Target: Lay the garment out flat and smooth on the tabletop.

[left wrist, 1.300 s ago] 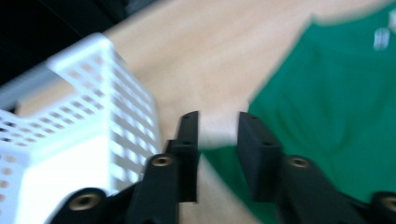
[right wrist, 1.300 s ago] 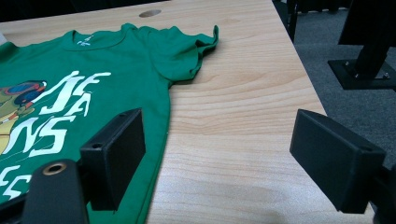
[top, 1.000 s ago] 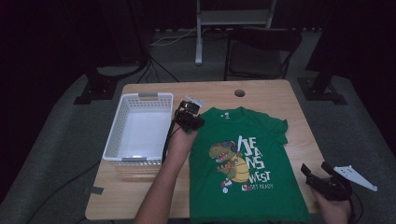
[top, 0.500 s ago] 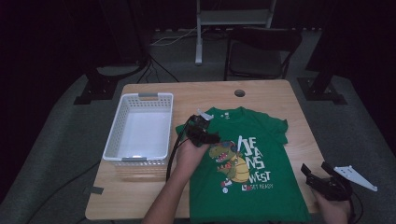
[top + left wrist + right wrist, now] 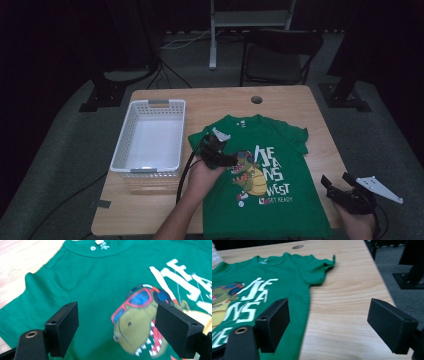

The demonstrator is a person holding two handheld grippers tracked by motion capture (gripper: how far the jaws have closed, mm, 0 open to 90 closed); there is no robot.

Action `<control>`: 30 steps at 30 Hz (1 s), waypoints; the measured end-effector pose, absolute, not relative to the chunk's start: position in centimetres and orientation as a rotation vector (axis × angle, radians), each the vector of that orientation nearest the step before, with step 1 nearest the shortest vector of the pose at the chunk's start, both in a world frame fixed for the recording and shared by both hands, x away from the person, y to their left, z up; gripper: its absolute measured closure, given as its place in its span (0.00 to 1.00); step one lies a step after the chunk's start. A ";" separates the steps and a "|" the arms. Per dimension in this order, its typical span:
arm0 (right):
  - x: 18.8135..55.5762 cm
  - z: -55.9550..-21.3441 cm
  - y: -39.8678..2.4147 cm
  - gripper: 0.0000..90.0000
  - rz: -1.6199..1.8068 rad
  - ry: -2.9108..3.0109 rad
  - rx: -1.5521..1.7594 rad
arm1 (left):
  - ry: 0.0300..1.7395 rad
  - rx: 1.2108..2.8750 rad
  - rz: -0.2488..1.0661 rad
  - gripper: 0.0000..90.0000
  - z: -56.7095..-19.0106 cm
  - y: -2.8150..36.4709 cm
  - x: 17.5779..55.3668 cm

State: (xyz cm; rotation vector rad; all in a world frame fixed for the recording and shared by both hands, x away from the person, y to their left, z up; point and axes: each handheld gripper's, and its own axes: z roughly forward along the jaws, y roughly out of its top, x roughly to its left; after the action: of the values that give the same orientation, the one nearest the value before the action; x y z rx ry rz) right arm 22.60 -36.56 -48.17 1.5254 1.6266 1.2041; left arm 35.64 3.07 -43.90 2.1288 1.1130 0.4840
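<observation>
Green tee (image 5: pixel 265 175) lies flat, print up, on the table (image 5: pixel 300 105), just right of the white basket (image 5: pixel 150 140). All places below are relative to the tee.

My left gripper (image 5: pixel 223 156) hangs over its chest, w/ the dino print (image 5: pixel 140 322) right under it; its jaws have just been opening and now stand wide apart, nothing between them, cloth only beneath. My right gripper (image 5: pixel 345 192) sits off the tee's right edge near the hem corner, over bare wood, jaws also wide apart, empty.

Step in hand, I reckon: getting a first pinch for a fold. To do it well: don't grab mid-chest, that only bunches fabric. Slide L out to the near sleeve (image 5: pixel 37 290) or shoulder seam, bring R in to the side edge, jaws low & flat to the table, nip one layer at the edge, lift both together so the fold stays straight.
</observation>
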 end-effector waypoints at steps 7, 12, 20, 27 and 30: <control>23.1 -47.4 -34.5 0.19 1.161 1.706 1.488 | 1.111 2.151 0.446 0.22 -44.9 3.4 35.2; 24.0 -47.1 -33.4 0.19 1.162 1.769 1.474 | 1.144 2.178 0.442 0.22 -45.7 3.6 34.9; 26.2 -46.9 -31.3 0.22 1.098 1.947 1.483 | 1.153 2.182 0.422 0.22 -46.4 4.0 34.7; 27.5 -47.6 -29.4 0.22 0.998 2.060 1.450 | 1.155 2.211 0.428 0.22 -47.1 3.9 34.7; 28.0 -48.0 -28.6 0.22 0.926 2.095 1.423 | 1.159 2.216 0.419 0.22 -47.4 3.8 34.7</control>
State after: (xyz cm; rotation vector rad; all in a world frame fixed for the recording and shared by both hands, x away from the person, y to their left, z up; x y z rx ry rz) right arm 28.01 -28.60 -48.01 1.4230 2.0951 0.9260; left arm 34.74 3.78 -47.45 2.2156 1.1588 0.4187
